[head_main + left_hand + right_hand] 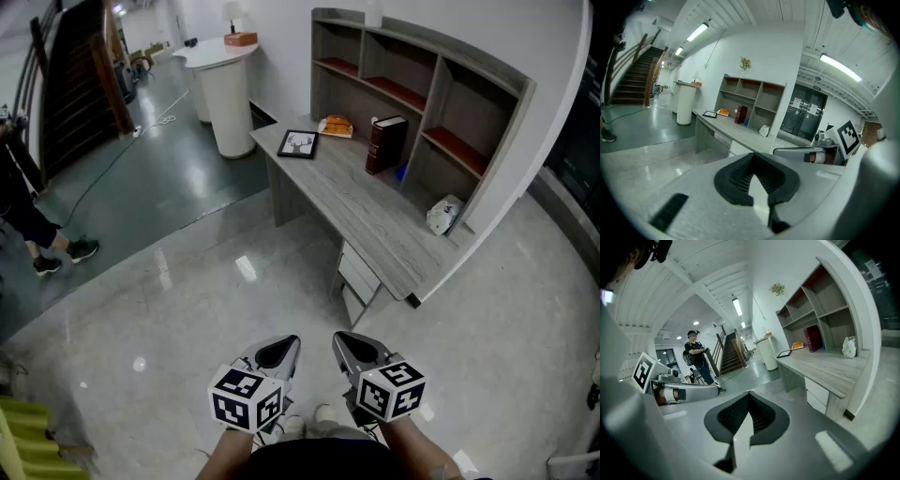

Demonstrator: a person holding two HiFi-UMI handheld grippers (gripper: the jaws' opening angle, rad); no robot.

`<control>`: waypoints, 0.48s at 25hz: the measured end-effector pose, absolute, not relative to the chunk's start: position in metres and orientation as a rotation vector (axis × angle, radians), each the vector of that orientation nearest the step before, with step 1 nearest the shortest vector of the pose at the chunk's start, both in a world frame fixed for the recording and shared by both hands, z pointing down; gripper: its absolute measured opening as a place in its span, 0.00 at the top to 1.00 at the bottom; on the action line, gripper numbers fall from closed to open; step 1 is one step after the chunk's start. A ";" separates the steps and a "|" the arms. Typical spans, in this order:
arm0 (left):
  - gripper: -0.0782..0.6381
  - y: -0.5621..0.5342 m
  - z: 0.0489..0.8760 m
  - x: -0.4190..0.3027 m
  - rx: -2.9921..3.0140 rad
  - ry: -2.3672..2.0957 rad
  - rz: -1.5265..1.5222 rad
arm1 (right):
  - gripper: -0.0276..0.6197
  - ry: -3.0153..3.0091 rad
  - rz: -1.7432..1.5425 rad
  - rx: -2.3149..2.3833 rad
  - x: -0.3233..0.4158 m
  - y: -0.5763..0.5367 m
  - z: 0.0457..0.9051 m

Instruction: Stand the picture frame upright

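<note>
The picture frame (298,143) is black-edged and lies flat on the far left end of the grey wooden desk (375,220). It looks small and distant in the left gripper view (710,114) and the right gripper view (783,353). My left gripper (279,352) and right gripper (356,351) hang side by side low over the floor, close to my body and well short of the desk. Both are shut with nothing between the jaws, as the left gripper (753,159) and the right gripper (749,398) show in their own views.
On the desk stand a dark red book (385,143), an orange item (336,126) and a white bag (444,215), under a shelf unit (422,84). A white round counter (228,103) stands past the desk's end. A staircase (75,75) and a person (28,216) are at left.
</note>
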State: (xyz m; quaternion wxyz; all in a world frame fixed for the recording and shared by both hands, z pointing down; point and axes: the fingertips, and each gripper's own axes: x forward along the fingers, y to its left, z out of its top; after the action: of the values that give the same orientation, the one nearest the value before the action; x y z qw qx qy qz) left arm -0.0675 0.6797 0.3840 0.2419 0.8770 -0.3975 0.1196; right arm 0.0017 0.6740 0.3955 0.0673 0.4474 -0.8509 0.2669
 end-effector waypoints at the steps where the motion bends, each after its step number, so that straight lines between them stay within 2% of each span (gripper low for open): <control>1: 0.90 0.677 0.384 -0.063 2.402 -1.087 0.326 | 0.96 -2.571 0.819 1.352 0.005 0.671 0.395; 12: 0.90 0.649 0.383 -0.032 2.398 -1.131 0.317 | 0.95 -2.616 0.841 1.284 0.028 0.641 0.392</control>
State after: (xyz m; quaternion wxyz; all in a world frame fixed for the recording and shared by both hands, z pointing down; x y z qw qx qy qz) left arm -0.0324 0.6488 0.3828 0.2334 0.8732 -0.4120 0.1156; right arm 0.0276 0.6413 0.3924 0.0544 0.4228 -0.8611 0.2770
